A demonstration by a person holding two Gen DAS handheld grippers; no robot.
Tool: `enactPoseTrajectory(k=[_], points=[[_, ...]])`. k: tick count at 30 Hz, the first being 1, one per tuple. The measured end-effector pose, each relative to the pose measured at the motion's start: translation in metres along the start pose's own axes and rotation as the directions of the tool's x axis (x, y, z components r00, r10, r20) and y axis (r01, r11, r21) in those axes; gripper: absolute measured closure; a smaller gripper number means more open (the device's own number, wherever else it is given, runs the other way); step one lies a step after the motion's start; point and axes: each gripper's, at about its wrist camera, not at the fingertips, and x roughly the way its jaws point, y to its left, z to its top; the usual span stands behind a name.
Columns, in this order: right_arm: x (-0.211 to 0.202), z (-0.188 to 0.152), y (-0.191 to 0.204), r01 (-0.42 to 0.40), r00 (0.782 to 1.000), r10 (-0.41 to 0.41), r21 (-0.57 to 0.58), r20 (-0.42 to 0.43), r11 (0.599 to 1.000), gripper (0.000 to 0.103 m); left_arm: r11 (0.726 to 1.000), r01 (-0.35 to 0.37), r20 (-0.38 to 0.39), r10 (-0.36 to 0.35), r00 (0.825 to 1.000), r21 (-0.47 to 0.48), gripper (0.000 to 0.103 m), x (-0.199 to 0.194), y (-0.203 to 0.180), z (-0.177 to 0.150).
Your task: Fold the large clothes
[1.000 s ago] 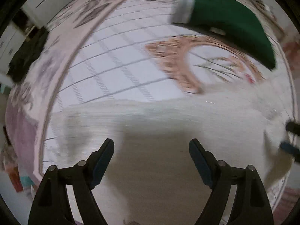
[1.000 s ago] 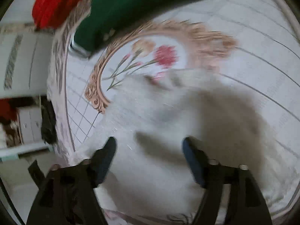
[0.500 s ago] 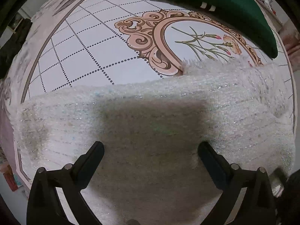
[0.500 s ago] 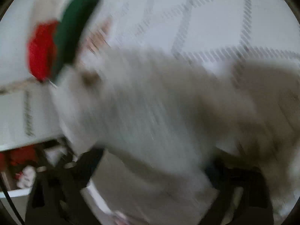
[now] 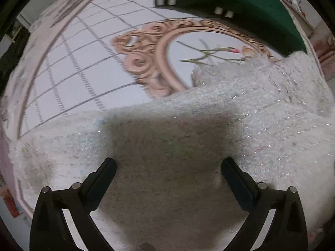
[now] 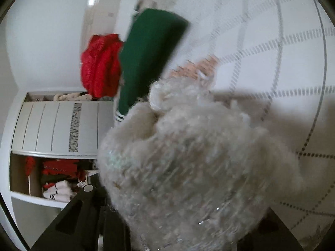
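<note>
my left tongs hang spread as wide as they go, pointing straight down over the white fuzzy sweater. nothing sits between their fingers but the knit below them, and i cannot tell whether the tips touch it. my right tongs are mostly hidden behind a fat bunch of the same sweater. their jaws have just been closing, and the wool fills the gap between them, so i judge they are pinching a gathered edge or sleeve, though the pads themselves are buried.

i read this as an early step: one side is picked up to be carried across the body of the garment. the next move calls for the right hand to bring its bunch over and lay it flat, while the left either pins the body down or takes its own edge. the knit is loose and fluffy, so it may sag and bunch.

further out, the sweater lies spread on the patterned bedspread, its far edge over the ornate peach frame with printed flowers. beyond that lies a folded green garment with white stripes. in the right view a red knit sits beside the green one, with a white cabinet farther off.
</note>
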Motion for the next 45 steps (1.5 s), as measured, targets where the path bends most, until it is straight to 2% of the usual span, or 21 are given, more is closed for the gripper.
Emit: enactPoseTrajectory(k=[6,10,14,17,18,22,24,27,28,29,30,32,34,36,37,38,39,41,43,44,45], points=[[-0.033,0.005,0.064,0.082,0.996,-0.074,-0.169,0.048,0.982,0.073,0.993,0.121,-0.012,-0.121,0.993,0.004,0.0,0.014,-0.033,0.019],[-0.032,0.003,0.107,0.127,0.992,-0.117,-0.285,0.051,0.95,0.073,0.981,0.195,-0.009,-0.195,0.981,-0.004,0.0,0.02,-0.039,0.028],[-0.021,-0.01,0.155,0.189,0.981,-0.19,-0.426,0.041,0.885,0.073,0.962,0.264,0.023,-0.263,0.964,-0.063,0.0,0.016,-0.023,0.027],[-0.018,-0.028,0.187,0.22,0.971,-0.238,-0.519,0.032,0.826,0.073,0.933,0.333,0.064,-0.327,0.943,-0.139,0.0,0.0,0.015,0.017],[-0.011,-0.036,0.201,0.228,0.966,-0.257,-0.563,0.029,0.795,0.073,0.921,0.345,0.083,-0.335,0.938,-0.18,0.0,-0.01,0.032,0.011],[0.012,-0.083,0.243,0.215,0.953,-0.304,-0.713,0.003,0.668,0.073,0.893,0.32,0.16,-0.282,0.946,-0.317,0.0,-0.054,0.107,-0.021],[0.037,-0.123,0.27,0.196,0.94,-0.34,-0.807,-0.007,0.557,0.073,0.88,0.276,0.191,-0.217,0.957,-0.387,0.0,-0.082,0.148,-0.046],[0.078,-0.181,0.292,0.13,0.924,-0.378,-0.888,-0.053,0.442,0.073,0.855,0.172,0.212,-0.075,0.974,-0.49,0.0,-0.123,0.216,-0.095],[0.096,-0.209,0.294,0.102,0.915,-0.399,-0.917,-0.066,0.386,0.073,0.847,0.151,0.213,-0.046,0.976,-0.51,0.0,-0.13,0.233,-0.103],[0.113,-0.235,0.293,0.073,0.9,-0.428,-0.938,-0.084,0.339,0.073,0.832,0.123,0.217,-0.003,0.976,-0.541,0.0,-0.144,0.256,-0.121],[0.126,-0.256,0.288,0.046,0.884,-0.454,-0.948,-0.108,0.314,0.073,0.821,0.099,0.214,0.029,0.976,-0.562,0.0,-0.147,0.273,-0.133],[0.154,-0.302,0.269,-0.016,0.833,-0.527,-0.96,-0.167,0.279,0.072,0.785,0.058,0.211,0.093,0.973,-0.616,0.0,-0.164,0.297,-0.158],[0.175,-0.334,0.245,-0.06,0.784,-0.587,-0.965,-0.203,0.254,0.07,0.754,0.056,0.218,0.118,0.969,-0.655,0.0,-0.173,0.311,-0.176],[0.189,-0.353,0.228,-0.11,0.732,-0.629,-0.956,-0.262,0.27,0.054,0.735,0.053,0.221,0.134,0.966,-0.676,0.0,-0.182,0.32,-0.183],[0.194,-0.363,0.22,-0.154,0.687,-0.657,-0.946,-0.311,0.287,0.048,0.733,0.056,0.228,0.138,0.964,-0.678,0.0,-0.184,0.321,-0.182],[0.195,-0.369,0.217,-0.199,0.645,-0.668,-0.926,-0.371,0.321,0.039,0.736,0.063,0.238,0.135,0.962,-0.674,0.0,-0.186,0.319,-0.178],[0.192,-0.367,0.215,-0.229,0.617,-0.665,-0.904,-0.422,0.361,0.033,0.742,0.071,0.246,0.129,0.961,-0.667,0.0,-0.186,0.312,-0.172],[0.177,-0.352,0.216,-0.261,0.567,-0.634,-0.845,-0.526,0.467,0.029,0.756,0.102,0.273,0.104,0.957,-0.646,0.0,-0.186,0.308,-0.16],[0.158,-0.327,0.221,-0.267,0.544,-0.57,-0.771,-0.616,0.578,0.028,0.775,0.131,0.292,0.072,0.954,-0.618,0.0,-0.185,0.302,-0.148],[0.143,-0.307,0.223,-0.257,0.541,-0.524,-0.722,-0.658,0.642,0.025,0.786,0.136,0.296,0.063,0.953,-0.603,0.0,-0.185,0.296,-0.141],[0.133,-0.292,0.223,-0.235,0.553,-0.506,-0.707,-0.662,0.667,0.021,0.798,0.139,0.296,0.052,0.954,-0.587,0.0,-0.181,0.29,-0.134]])
